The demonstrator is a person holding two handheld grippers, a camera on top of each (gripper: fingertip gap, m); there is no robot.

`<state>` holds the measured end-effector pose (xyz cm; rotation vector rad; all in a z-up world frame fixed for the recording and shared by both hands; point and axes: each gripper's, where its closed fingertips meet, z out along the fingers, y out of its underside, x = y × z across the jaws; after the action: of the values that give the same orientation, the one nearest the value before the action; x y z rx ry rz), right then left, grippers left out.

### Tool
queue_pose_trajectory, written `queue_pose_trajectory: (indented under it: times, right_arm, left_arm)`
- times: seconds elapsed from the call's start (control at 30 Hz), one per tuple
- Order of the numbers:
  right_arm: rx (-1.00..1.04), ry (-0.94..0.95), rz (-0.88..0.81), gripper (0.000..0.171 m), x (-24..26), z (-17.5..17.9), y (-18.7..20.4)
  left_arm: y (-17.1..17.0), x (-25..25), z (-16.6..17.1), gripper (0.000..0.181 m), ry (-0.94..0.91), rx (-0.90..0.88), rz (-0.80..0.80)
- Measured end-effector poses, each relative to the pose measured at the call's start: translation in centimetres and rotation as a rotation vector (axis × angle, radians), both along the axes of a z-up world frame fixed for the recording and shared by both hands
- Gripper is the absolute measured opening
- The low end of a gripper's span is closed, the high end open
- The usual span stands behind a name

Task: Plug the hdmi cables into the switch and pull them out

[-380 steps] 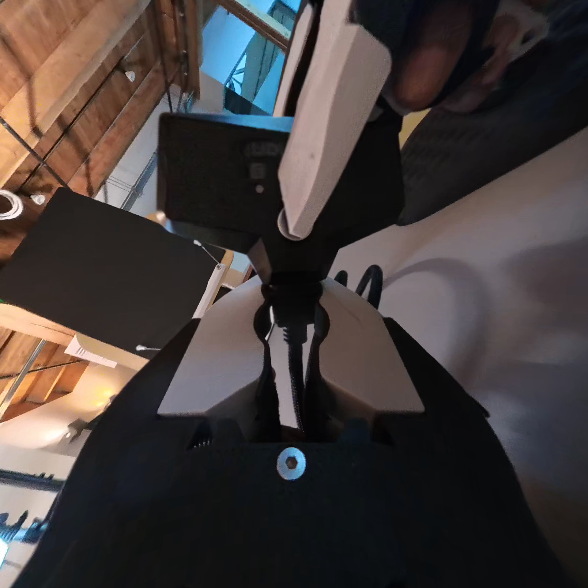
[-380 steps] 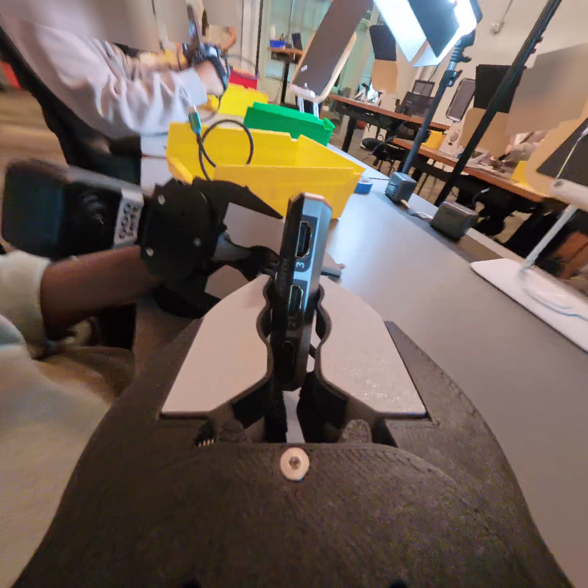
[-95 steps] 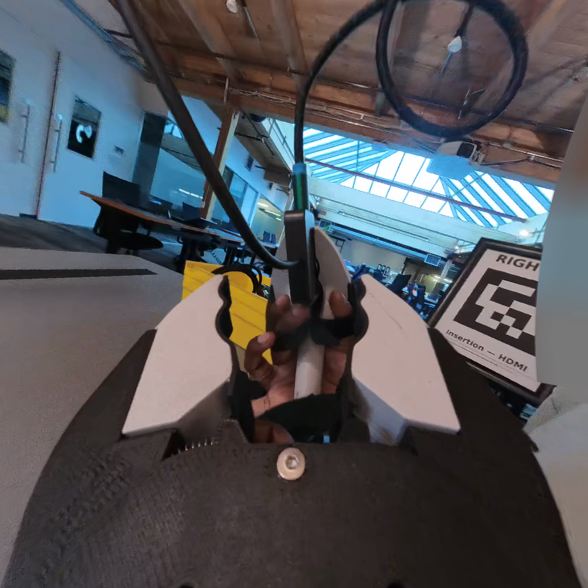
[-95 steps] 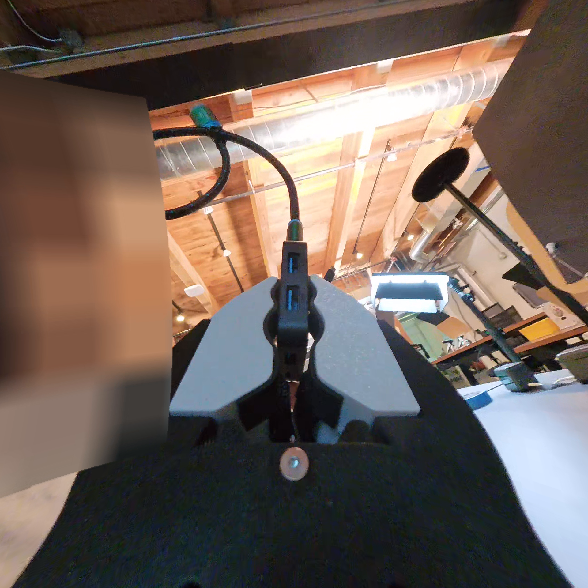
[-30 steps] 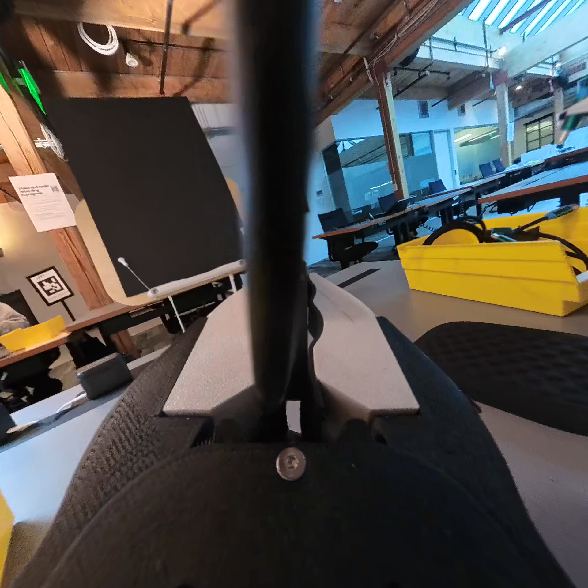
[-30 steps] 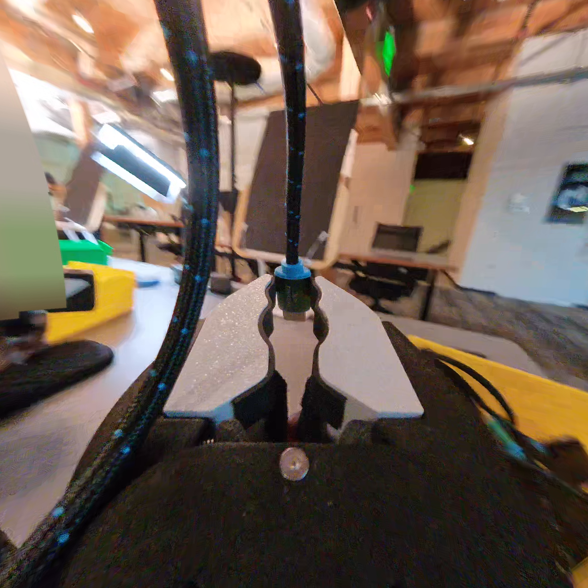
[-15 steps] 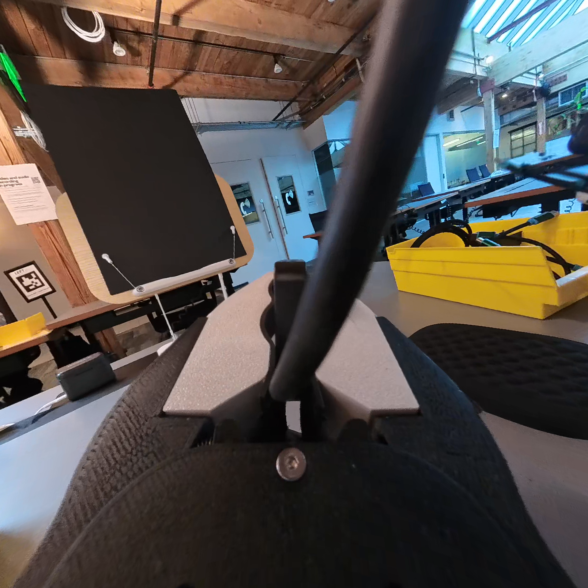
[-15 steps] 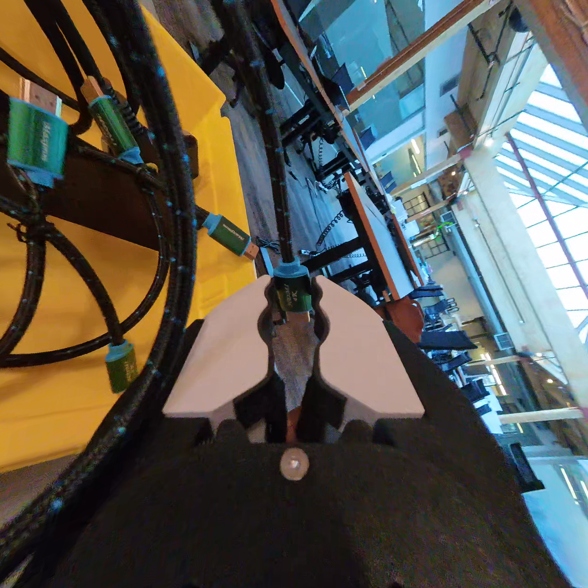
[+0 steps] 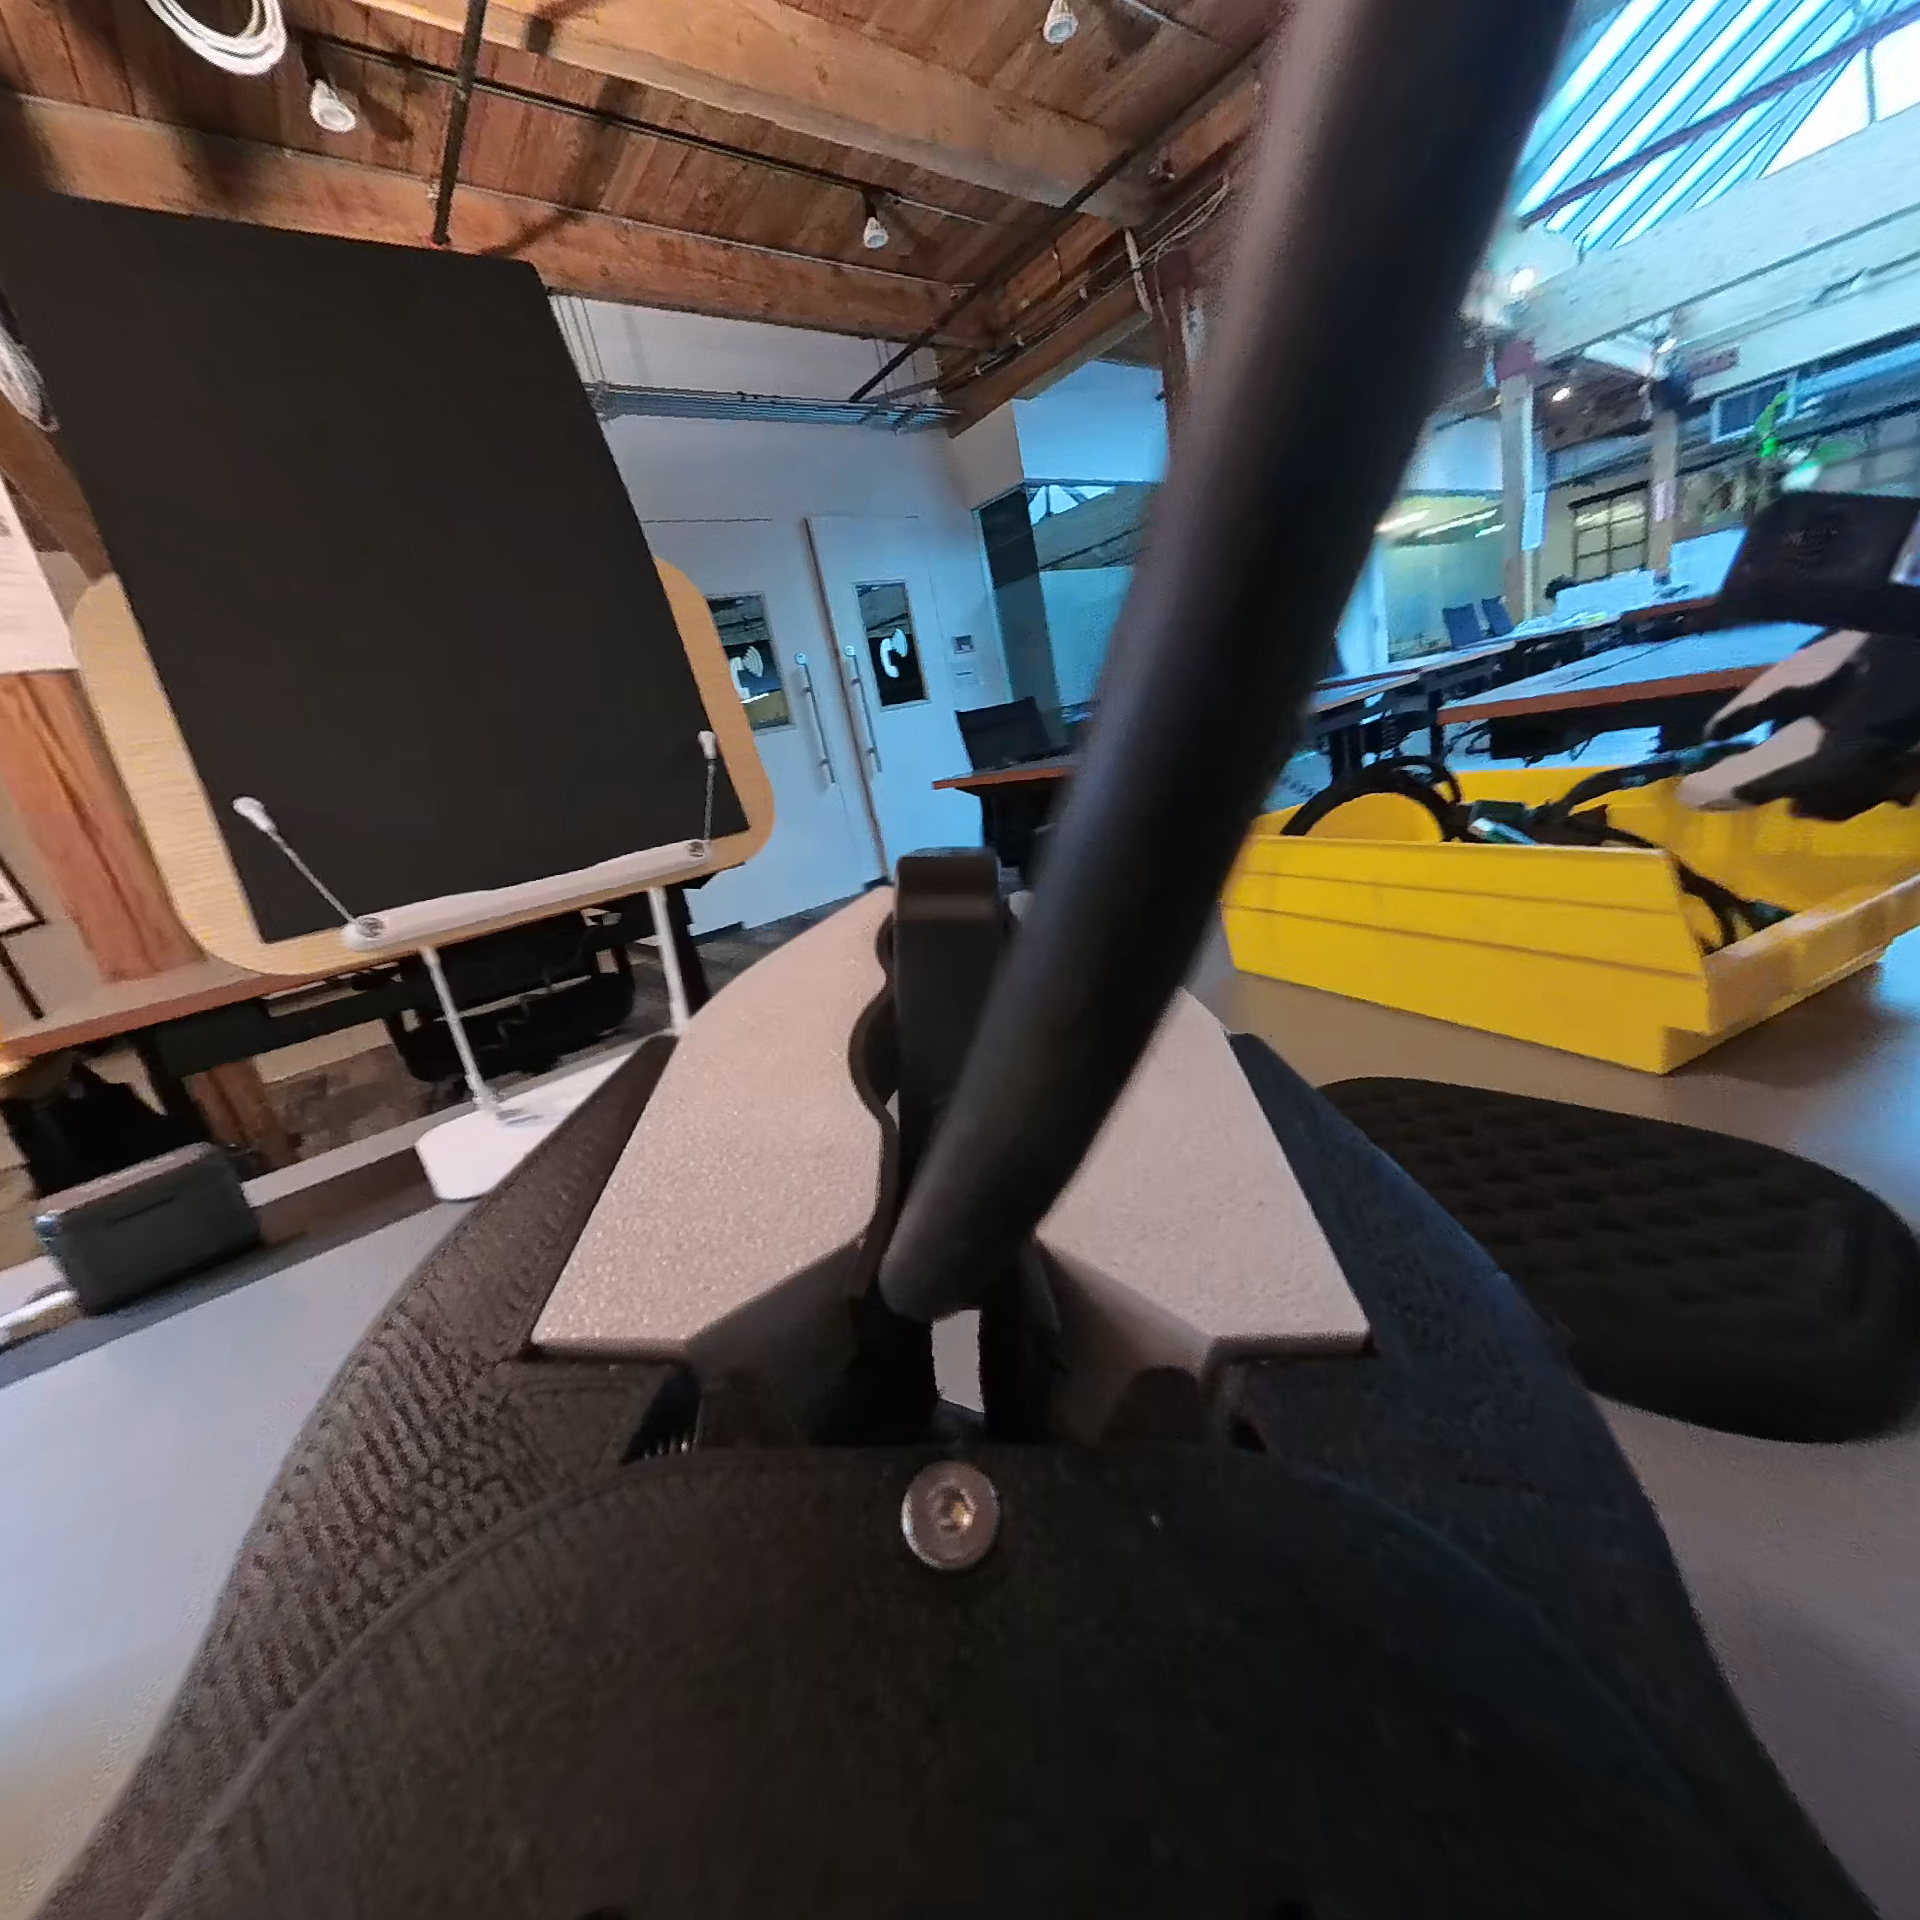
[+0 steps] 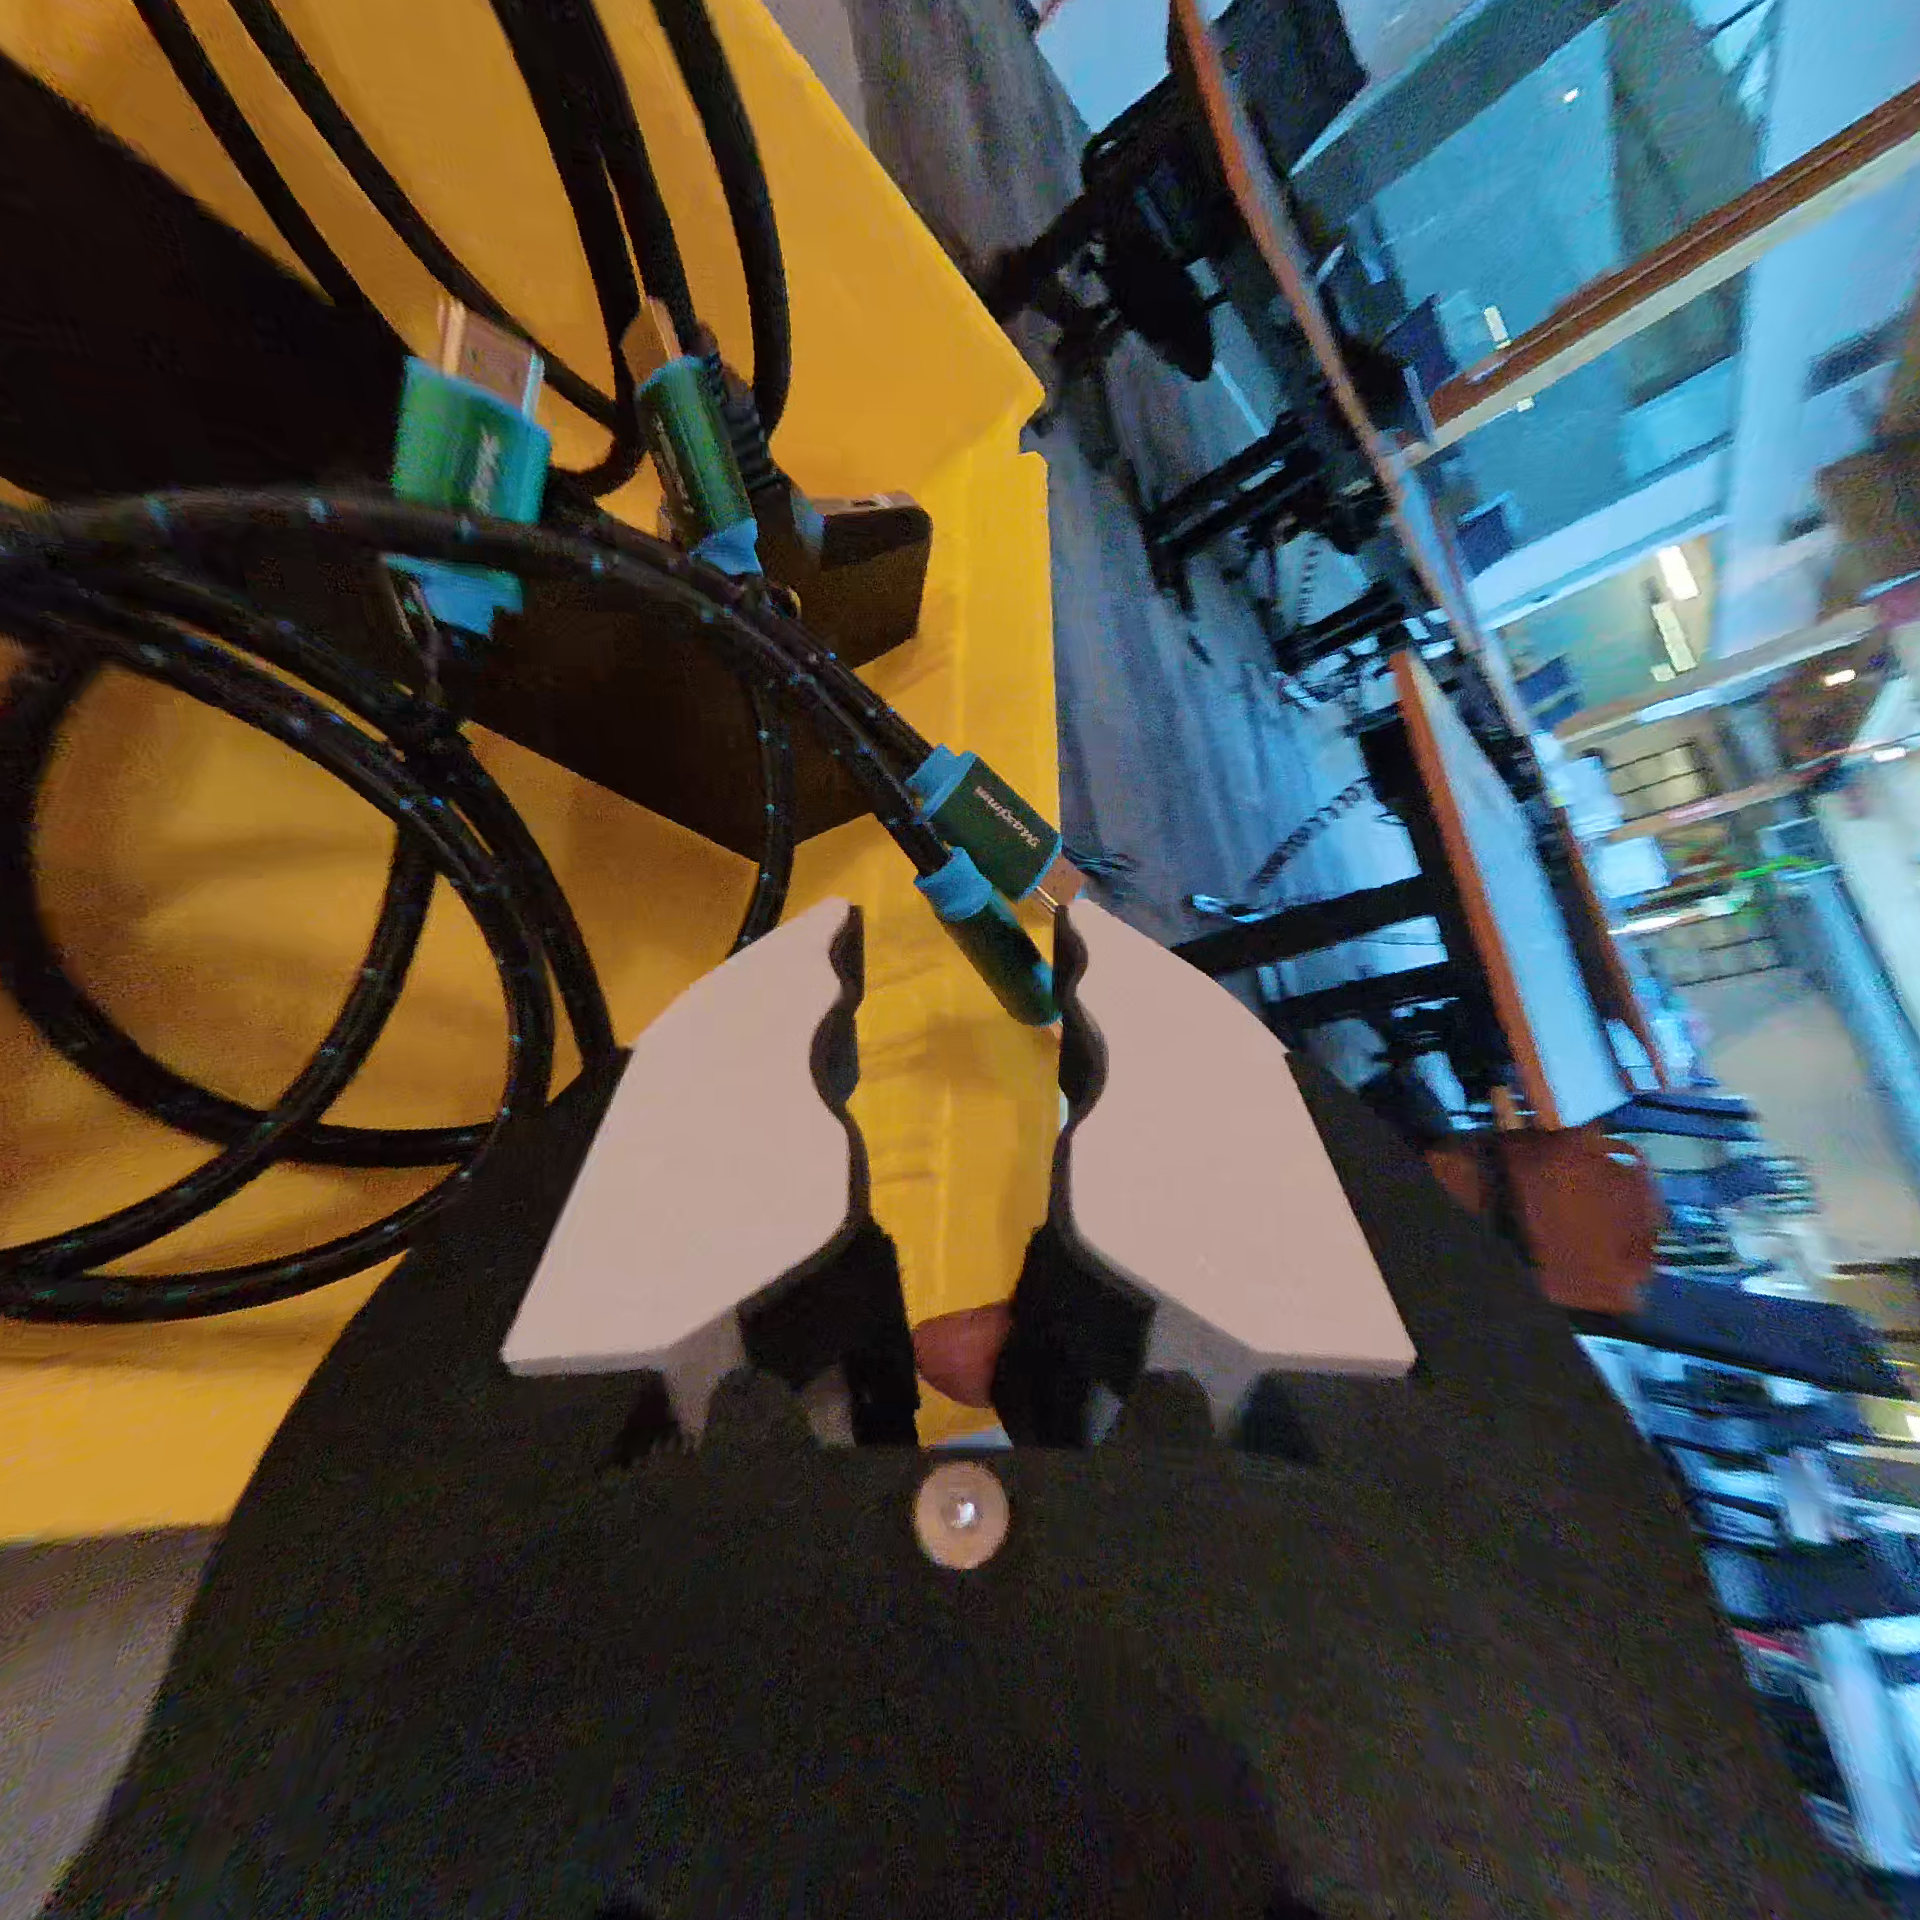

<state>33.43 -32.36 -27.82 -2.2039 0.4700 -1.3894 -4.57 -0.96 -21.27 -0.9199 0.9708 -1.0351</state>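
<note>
Left gripper (image 9: 940, 997): jaws closed on thin black switch (image 9: 940, 935), held edge-on, upright betw. grey fingers (image 9: 748, 1164); thick black cable (image 9: 1195, 520) rising from jaw gap, curving up and right out of frame. Beyond: grey table (image 9: 1766, 1060); yellow bin (image 9: 1455, 935) at right w/ cables inside; right gripper (image 9: 1766, 748) over bin's far end; black mesh pad (image 9: 1621, 1247) just right of left gripper; black board (image 9: 343, 561) on white stand at left.

Right gripper (image 10: 956, 997): jaws apart, clamping nothing; view rolled sideways, bin (image 10: 883, 343) filling upper left. Green plug (image 10: 997, 956) of braided HDMI cable (image 10: 416, 831) lying betw. fingertips, leaning on right finger (image 10: 1195, 1143), clear of left one; second green plug (image 10: 992, 821) just above it, on bin rim. Two more green plugs (image 10: 468, 447) deeper in bin, atop flat black object (image 10: 623, 675); coiled braided loops at left. Contact betw. plug and bin floor: cannot tell.
</note>
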Motion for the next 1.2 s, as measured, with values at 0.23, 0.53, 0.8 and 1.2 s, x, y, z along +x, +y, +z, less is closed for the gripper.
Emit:
queue_pose_trajectory:
  times: [0.23, 0.53, 0.8, 1.2]
  right_arm:
    - [0.623, 0.073, 0.375, 0.064, -6.4, 6.5, 4.7]
    - [1.034, 0.869, 1.622, 0.045, -32.1, 10.2, 19.0]
    - [0.897, 1.198, 1.699, 0.034, -41.2, 4.1, 25.2]
    - [1.363, 0.579, 1.547, 0.014, -28.4, 12.3, 18.5]
  left_arm:
    - [-2.1, 0.7, 0.0, 0.015, -0.068, -0.352, -0.362]
    - [-5.2, -1.0, 2.2, 0.014, -0.244, -0.575, -0.824]
    - [-6.8, -0.5, 1.7, 0.014, -0.198, -0.554, -0.868]
    - [-5.5, 0.9, -0.9, 0.044, 0.011, -0.278, -0.579]
